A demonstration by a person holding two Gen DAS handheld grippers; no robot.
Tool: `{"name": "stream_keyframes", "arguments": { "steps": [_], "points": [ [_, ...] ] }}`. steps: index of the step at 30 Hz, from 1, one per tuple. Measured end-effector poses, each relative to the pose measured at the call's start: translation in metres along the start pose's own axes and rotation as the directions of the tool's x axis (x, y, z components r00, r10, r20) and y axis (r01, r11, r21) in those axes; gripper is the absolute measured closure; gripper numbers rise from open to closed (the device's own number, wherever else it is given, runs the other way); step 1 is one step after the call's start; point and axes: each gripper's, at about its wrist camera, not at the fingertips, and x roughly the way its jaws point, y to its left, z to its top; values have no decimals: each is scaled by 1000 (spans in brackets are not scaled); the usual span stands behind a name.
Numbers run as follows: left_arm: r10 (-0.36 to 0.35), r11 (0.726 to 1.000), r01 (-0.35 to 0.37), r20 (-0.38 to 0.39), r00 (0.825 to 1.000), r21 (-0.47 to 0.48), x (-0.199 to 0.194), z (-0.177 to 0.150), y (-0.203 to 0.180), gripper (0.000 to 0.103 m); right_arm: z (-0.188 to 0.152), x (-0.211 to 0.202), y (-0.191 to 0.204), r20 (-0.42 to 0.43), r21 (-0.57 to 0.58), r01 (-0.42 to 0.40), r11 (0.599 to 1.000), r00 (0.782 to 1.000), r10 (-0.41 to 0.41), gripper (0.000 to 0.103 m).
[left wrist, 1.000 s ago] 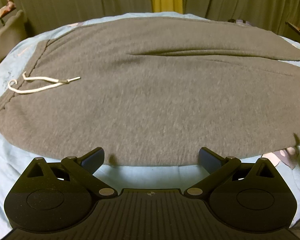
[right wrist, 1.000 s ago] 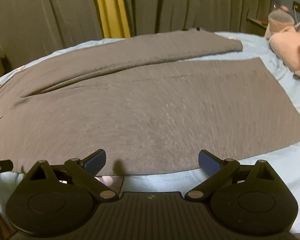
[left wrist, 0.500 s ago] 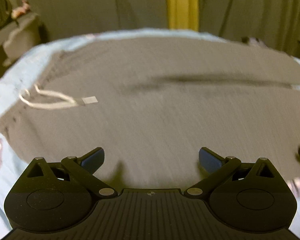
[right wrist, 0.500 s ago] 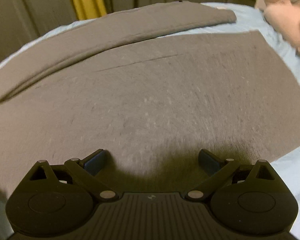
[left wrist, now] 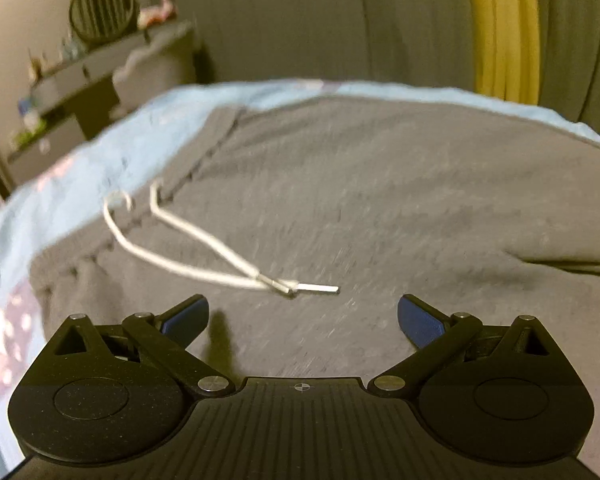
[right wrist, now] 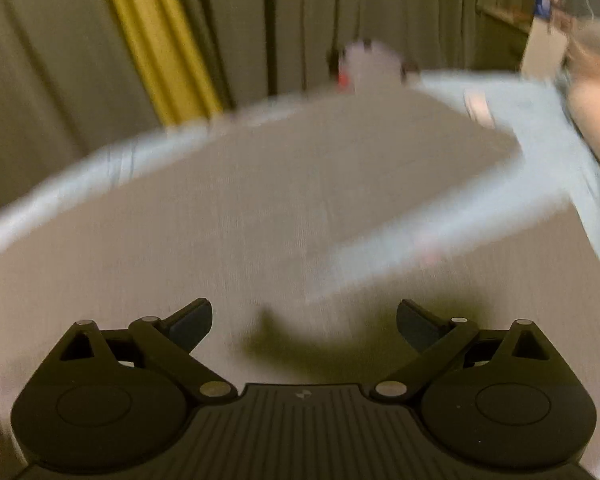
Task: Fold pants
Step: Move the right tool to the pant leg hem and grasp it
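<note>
Grey sweatpants (left wrist: pixel 380 200) lie spread flat on a light blue bed sheet (left wrist: pixel 80 172). Their waistband (left wrist: pixel 204 148) runs along the left, and a white drawstring (left wrist: pixel 204 256) lies on the cloth just ahead of my left gripper (left wrist: pixel 302 318), which is open and empty over the waist area. In the blurred right wrist view the two pant legs (right wrist: pixel 260 200) split apart with a strip of sheet (right wrist: pixel 440 232) between them. My right gripper (right wrist: pixel 304 320) is open and empty above the near leg.
A dark shelf with small items (left wrist: pixel 60 80) stands at the far left beside the bed. Grey curtains with a yellow strip (left wrist: pixel 504 28) hang behind. A pink plush toy (right wrist: pixel 592 92) lies at the right edge of the bed.
Both grippers have moved forward over the pants, from the near edge onto the cloth. The left view turned toward the waistband and drawstring; the right one toward the leg ends. Both stayed open.
</note>
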Motion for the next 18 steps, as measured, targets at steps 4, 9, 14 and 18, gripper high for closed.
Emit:
{"name": "stream_keyframes", "arguments": {
  "steps": [4, 9, 14, 18],
  "points": [
    [-28, 995, 30, 19, 999, -96, 3, -6, 15, 0, 81, 75, 22, 39, 93, 7, 996, 999, -11, 9],
    [-7, 990, 15, 54, 999, -142, 8, -13, 17, 0, 128, 163, 17, -58, 276, 122, 953, 992, -110, 33],
    [28, 988, -12, 100, 995, -151, 12, -17, 10, 0, 133, 195, 8, -64, 305, 223, 926, 975, -214, 36],
    [49, 987, -33, 101, 994, -155, 12, -17, 5, 0, 138, 194, 3, -50, 341, 170, 925, 985, -163, 33]
  ]
}}
